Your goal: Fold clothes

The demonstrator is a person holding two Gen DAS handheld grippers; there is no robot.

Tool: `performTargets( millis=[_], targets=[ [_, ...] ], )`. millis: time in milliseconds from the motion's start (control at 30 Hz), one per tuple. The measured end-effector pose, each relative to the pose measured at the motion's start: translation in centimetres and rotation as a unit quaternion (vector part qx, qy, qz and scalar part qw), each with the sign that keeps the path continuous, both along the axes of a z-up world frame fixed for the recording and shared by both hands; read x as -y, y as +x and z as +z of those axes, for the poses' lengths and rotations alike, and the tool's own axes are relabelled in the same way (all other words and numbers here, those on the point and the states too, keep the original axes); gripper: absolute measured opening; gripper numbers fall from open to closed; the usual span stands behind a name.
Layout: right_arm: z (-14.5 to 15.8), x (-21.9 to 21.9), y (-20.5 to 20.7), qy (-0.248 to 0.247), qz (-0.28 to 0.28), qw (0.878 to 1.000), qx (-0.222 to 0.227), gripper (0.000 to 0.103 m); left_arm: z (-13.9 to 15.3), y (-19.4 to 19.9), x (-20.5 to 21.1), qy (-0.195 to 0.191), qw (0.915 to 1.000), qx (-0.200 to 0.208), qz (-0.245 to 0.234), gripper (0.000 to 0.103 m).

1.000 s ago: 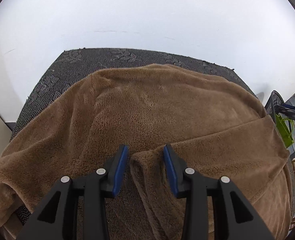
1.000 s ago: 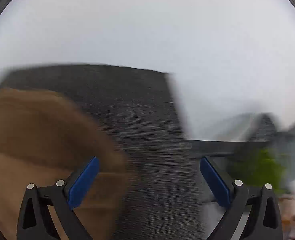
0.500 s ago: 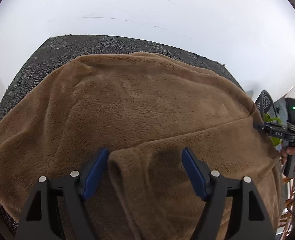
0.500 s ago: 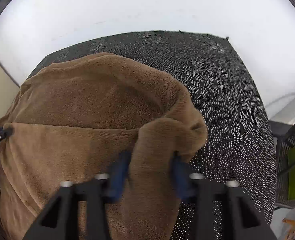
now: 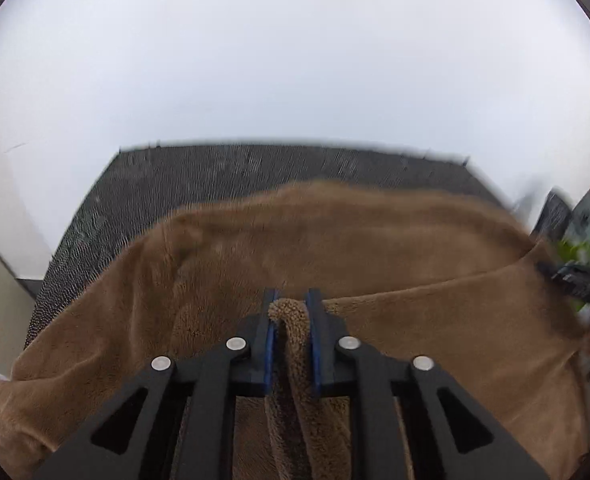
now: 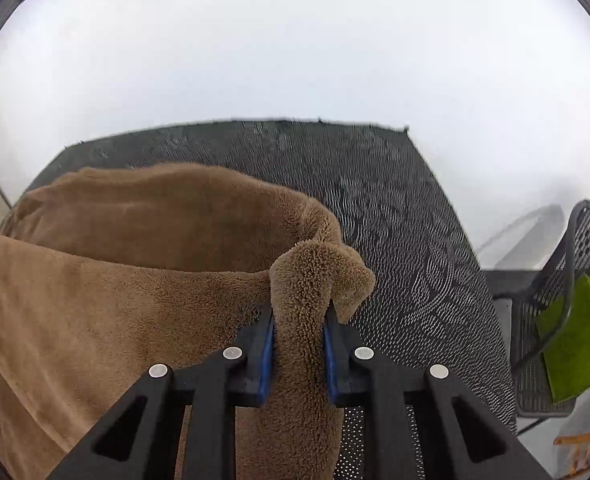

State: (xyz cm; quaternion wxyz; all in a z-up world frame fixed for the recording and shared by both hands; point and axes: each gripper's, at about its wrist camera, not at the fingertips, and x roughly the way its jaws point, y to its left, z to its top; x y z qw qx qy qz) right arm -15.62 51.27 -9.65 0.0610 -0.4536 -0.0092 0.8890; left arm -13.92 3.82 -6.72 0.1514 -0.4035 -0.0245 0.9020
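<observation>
The brown fleece garment (image 5: 335,248) lies spread over the dark patterned mat (image 5: 223,172) that covers the table, its far edge stopping short of the mat's far border. The left claw (image 5: 290,304) is closed on a bunched fold of the fleece, which pokes up between its blue pads (image 5: 269,344) and runs down between the black fingers towards the camera. The right claw (image 6: 299,320) likewise grips a thick tuft at the garment's (image 6: 115,288) right-hand corner; the pile rises above the pad tips and flops over to the right, with bare mat (image 6: 395,220) just beside it. From that corner a folded edge of fleece runs leftwards across the mat.

The left view is motion-blurred, so the mat's pattern and the things at its right rim are hard to make out; only the dark shape of the other claw shows there. Beyond the mat's right edge stand a black mesh chair (image 6: 575,240) and something bright green (image 6: 579,340), both cut off by the frame. The garment's near part is hidden beneath the claws.
</observation>
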Motion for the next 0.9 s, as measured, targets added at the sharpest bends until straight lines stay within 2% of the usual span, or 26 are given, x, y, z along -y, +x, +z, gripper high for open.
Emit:
performTargets(
  millis=[67, 100, 133, 167, 200, 267, 333, 433, 533, 633, 700, 800, 900],
  targets=[
    [-1.1, -0.2, -0.3, -0.001, -0.005, 1.000, 0.016, 0.026, -0.9, -0.8, -0.3, -0.014, 0.9998, 0.016, -0.002, 0.027],
    [-1.2, -0.2, -0.3, 0.005, -0.007, 1.000, 0.017, 0.039, -1.3, -1.1, -0.4, -0.021, 0.9995, 0.024, -0.003, 0.031],
    [-1.3, -0.1, -0.2, 0.013, -0.009, 1.000, 0.018, 0.059, -1.8, -1.5, -0.5, -0.027, 0.9991, 0.032, -0.004, 0.034],
    [-1.2, -0.3, 0.1, 0.022, -0.014, 1.000, 0.016, 0.071, -2.2, -1.9, -0.6, -0.034, 0.9986, 0.040, -0.005, 0.049],
    [-1.1, -0.6, 0.4, 0.024, -0.021, 0.999, 0.012, 0.085, -2.7, -2.3, -0.8, -0.041, 0.9980, 0.048, -0.006, 0.068],
    [-0.7, -1.4, 1.2, 0.028, -0.036, 0.999, 0.002, 0.085, -2.4, -2.0, 0.7, -0.027, 0.9985, 0.043, 0.021, 0.078],
    [0.5, -1.9, 1.8, 0.022, -0.054, 0.998, -0.020, 0.085, -2.1, -1.5, 2.4, -0.010, 0.9977, 0.045, 0.050, 0.079],
    [2.8, -1.7, 3.4, -0.001, -0.053, 0.997, -0.064, 0.085, -0.6, -0.3, 4.3, 0.025, 0.9960, 0.033, 0.080, 0.079],
    [4.4, 1.2, 4.9, -0.018, -0.003, 0.996, -0.086, 0.085, 1.0, 1.8, 3.5, 0.042, 0.9973, 0.004, 0.060, 0.079],
    [3.9, 4.7, 5.0, -0.017, 0.055, 0.996, -0.069, 0.085, 1.4, 3.7, 0.4, 0.052, 0.9987, -0.002, -0.003, 0.080],
    [2.4, 6.4, 4.9, -0.030, 0.080, 0.996, -0.039, 0.085, 0.2, 4.5, -1.9, 0.044, 0.9981, 0.015, -0.041, 0.080],
    [-0.2, 7.1, 4.8, -0.038, 0.084, 0.996, 0.003, 0.085, -2.8, 4.1, -3.2, -0.011, 0.9979, 0.055, -0.033, 0.079],
    [-1.7, 6.5, 5.0, -0.034, 0.086, 0.996, 0.007, 0.085, -3.2, 5.0, -3.4, -0.040, 0.9975, 0.029, -0.049, 0.079]
  ],
)
